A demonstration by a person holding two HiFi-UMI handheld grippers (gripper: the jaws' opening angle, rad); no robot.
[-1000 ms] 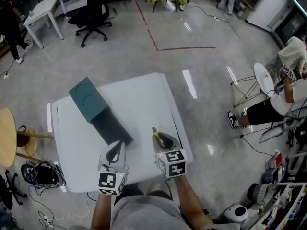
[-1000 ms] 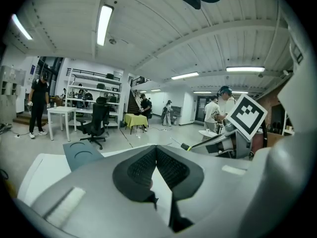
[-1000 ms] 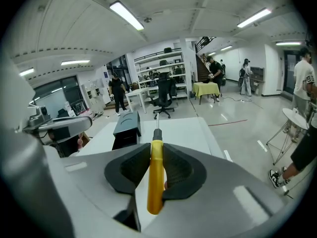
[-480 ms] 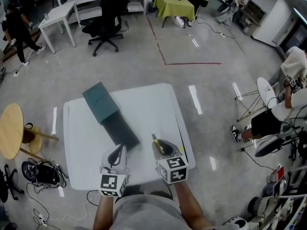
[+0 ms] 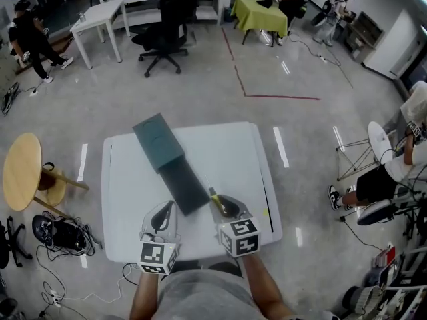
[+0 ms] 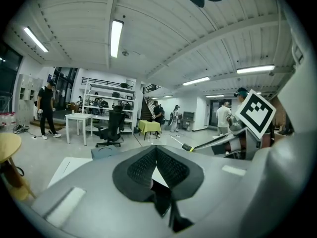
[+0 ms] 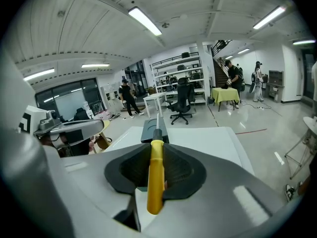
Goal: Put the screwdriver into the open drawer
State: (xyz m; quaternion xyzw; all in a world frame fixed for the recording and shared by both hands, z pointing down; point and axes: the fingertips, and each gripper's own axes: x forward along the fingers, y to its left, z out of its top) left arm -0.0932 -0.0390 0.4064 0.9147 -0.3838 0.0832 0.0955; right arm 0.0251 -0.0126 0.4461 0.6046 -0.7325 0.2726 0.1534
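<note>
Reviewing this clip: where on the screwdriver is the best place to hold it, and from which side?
Grip the screwdriver by its thick yellow handle, coming from the butt end, as the right gripper does: the thin shaft then points ahead toward the open drawer.

Lab hall, storage shelves point(image 7: 167, 69), office chair point(image 5: 167, 25), red floor tape point(image 5: 280, 97), ceiling strip lights point(image 6: 116, 33)

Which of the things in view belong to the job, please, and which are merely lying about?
Job: screwdriver, held in the right hand-held gripper; open drawer; teal cabinet; white table.
Lying about: office chair; round wooden table; green-covered table.
</note>
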